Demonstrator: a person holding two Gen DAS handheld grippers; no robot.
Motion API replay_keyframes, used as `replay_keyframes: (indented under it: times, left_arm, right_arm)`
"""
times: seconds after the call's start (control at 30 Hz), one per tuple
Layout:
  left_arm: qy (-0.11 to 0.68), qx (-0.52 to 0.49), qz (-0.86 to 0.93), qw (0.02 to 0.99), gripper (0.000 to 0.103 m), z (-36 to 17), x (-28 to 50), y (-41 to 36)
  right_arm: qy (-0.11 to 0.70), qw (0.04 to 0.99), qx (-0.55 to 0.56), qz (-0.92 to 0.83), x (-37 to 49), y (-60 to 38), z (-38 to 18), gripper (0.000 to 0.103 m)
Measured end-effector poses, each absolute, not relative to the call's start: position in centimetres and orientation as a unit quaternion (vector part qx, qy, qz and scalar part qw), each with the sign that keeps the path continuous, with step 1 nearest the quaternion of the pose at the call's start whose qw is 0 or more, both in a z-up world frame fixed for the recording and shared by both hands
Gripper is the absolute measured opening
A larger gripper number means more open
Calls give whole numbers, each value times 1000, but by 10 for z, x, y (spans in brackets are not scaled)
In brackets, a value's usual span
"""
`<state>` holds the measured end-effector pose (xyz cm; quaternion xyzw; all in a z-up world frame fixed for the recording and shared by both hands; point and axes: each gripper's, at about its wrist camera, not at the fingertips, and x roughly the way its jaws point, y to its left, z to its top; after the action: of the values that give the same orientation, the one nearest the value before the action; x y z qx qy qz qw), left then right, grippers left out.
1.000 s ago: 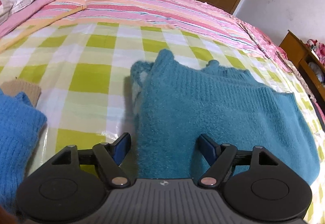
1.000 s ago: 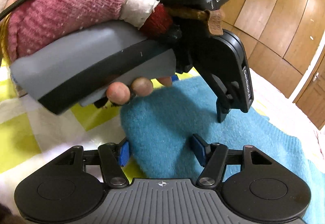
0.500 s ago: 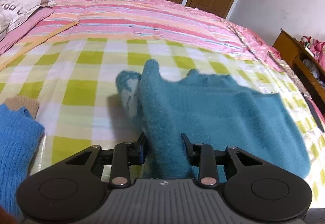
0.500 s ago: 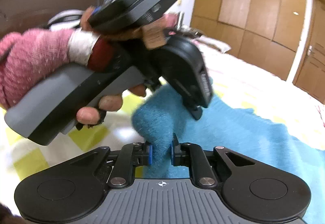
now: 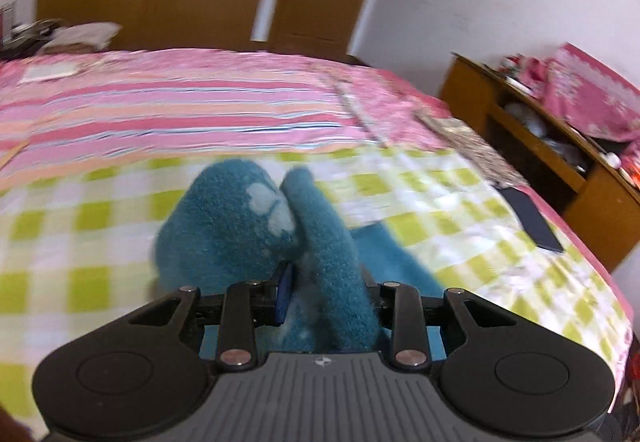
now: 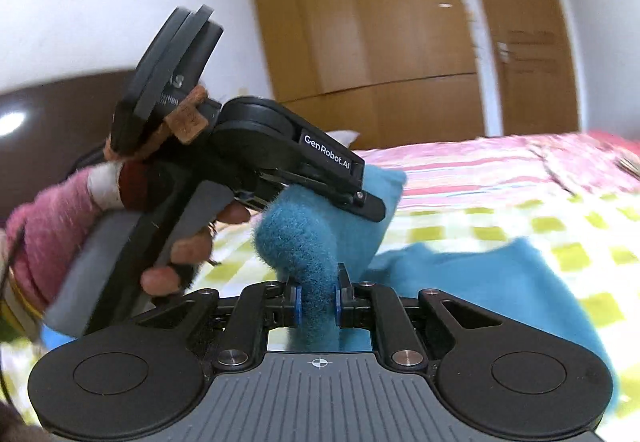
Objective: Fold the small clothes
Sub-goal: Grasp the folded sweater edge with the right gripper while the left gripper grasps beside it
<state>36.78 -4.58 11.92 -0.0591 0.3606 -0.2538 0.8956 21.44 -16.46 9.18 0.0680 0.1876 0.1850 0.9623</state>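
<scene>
A fuzzy teal sweater [image 5: 240,234] is lifted off the green-checked bedsheet [image 5: 80,226]. My left gripper [image 5: 326,294] is shut on a bunched edge of it, with cloth humped up ahead of the fingers. My right gripper [image 6: 318,300] is shut on another fold of the same sweater [image 6: 304,238], whose rest trails down to the right onto the bed. The left gripper [image 6: 362,197] also shows in the right wrist view, held by a hand in a pink sleeve, clamped on the sweater just beyond my right fingers.
A pink striped cover [image 5: 180,101] spans the far half of the bed. A wooden shelf unit [image 5: 560,161] with clutter stands at the right. A dark phone [image 5: 532,217] lies near the bed's right edge. Wooden wardrobe doors [image 6: 400,21] stand behind.
Both grippers went from open over the flat sweater to shut on its edge. They have since lifted it up off the bed, and both views have tilted upward.
</scene>
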Motion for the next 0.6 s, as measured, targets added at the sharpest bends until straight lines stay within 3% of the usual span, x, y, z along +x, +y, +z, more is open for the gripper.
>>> replay_keyframes:
  times: [0.37,0.47,0.6]
  left_arm:
    - [389,-17,-282,877,39,71,379,-176]
    - [398,-26,-285,872,41,66,373,-183]
    - [381,-64,-274,881,43,81,366,-162]
  right_arm:
    - [242,946,195,93,222,-285,58,12]
    - [280,931,220,85,219,-304,37,13]
    - [313,907,264,96,223,-320,19,23]
